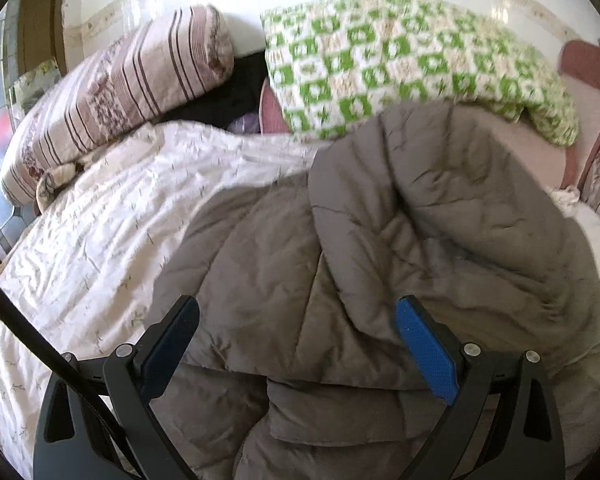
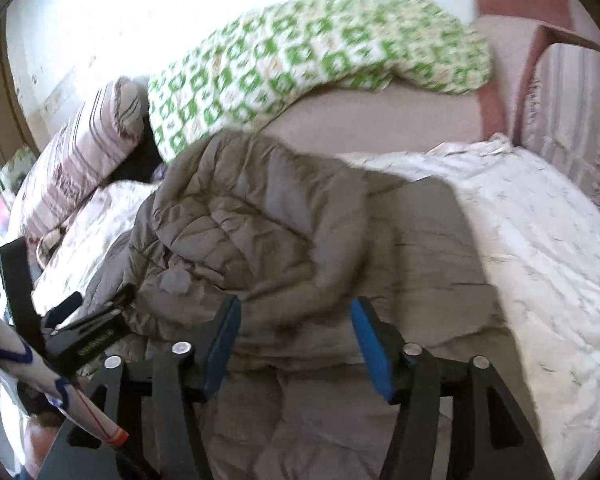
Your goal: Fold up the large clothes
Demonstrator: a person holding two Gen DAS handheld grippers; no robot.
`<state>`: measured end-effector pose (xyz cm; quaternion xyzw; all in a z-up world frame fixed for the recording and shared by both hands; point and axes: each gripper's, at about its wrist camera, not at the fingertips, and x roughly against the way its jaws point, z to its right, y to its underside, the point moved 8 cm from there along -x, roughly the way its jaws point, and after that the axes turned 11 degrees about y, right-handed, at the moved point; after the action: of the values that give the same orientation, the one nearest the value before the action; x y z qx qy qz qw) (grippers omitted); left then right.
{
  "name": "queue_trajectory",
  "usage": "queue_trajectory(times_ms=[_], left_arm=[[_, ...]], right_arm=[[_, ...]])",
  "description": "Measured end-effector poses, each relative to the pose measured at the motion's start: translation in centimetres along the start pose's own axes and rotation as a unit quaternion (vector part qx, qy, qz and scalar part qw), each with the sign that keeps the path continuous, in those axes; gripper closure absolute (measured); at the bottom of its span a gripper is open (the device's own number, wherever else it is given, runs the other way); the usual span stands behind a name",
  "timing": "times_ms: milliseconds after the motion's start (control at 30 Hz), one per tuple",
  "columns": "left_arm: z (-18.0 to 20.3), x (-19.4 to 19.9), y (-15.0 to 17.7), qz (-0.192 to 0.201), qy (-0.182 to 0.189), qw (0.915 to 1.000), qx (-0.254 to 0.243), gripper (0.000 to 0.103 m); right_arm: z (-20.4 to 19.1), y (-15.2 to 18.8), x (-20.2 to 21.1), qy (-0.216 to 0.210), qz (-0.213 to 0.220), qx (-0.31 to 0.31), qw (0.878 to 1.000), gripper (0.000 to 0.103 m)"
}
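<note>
While the big grey puffy coat (image 1: 380, 240) lies bunched up on the bed, both tools hang just above it. The coat sits on a white bedspread (image 1: 100, 220) with tiny marks on it, and the soft quilted cloth is folded over itself in thick lumps.

From the left wrist view, the left gripper (image 1: 298, 312) has its two blue pads wide apart. Nothing is pinched between them. The coat fills the space under and past the gripper, and a fat fold of it rises on the far right.

From the right wrist view, the right gripper (image 2: 296, 312) is also open, with its blue pads apart and no cloth squeezed between them. The coat lies right under it and stretches away to the far left. The picture is a bit smeared, so I cannot tell if the pads brush the cloth. On the near left of this view you can see the left gripper (image 2: 100, 304) resting low by the coat's left edge, with a white sleeve (image 2: 40, 380) trimmed in blue and orange beside it.

At the far side of the bed, a green and white checked pillow (image 1: 400, 64) leans just behind the coat. A striped pink pillow (image 1: 120, 92) lies to the far left. A reddish chair (image 2: 512, 56) stands at the far right.
</note>
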<state>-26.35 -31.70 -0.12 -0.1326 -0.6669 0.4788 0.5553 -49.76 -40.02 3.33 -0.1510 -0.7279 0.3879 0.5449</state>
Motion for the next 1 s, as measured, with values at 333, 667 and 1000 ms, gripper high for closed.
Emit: queue_trajectory(times_ms=[333,667,1000], left_arm=[[2.8,-0.2,0.7,0.0,0.017,0.9993,-0.032,0.004],[2.2,-2.1,2.2,-0.041,0.014,0.9988,-0.024,0.004],[2.3,0.9,0.9,0.0,0.022,0.9996,-0.019,0.004]], right_arm=[[-0.1,-0.9,-3.3,0.006,0.01,-0.001,1.0,0.065],[-1.2,1.5,-6.0,0.002,-0.047,0.029,0.998,0.064],[-1.3,0.8,-2.4,-0.02,-0.016,0.007,1.0,0.061]])
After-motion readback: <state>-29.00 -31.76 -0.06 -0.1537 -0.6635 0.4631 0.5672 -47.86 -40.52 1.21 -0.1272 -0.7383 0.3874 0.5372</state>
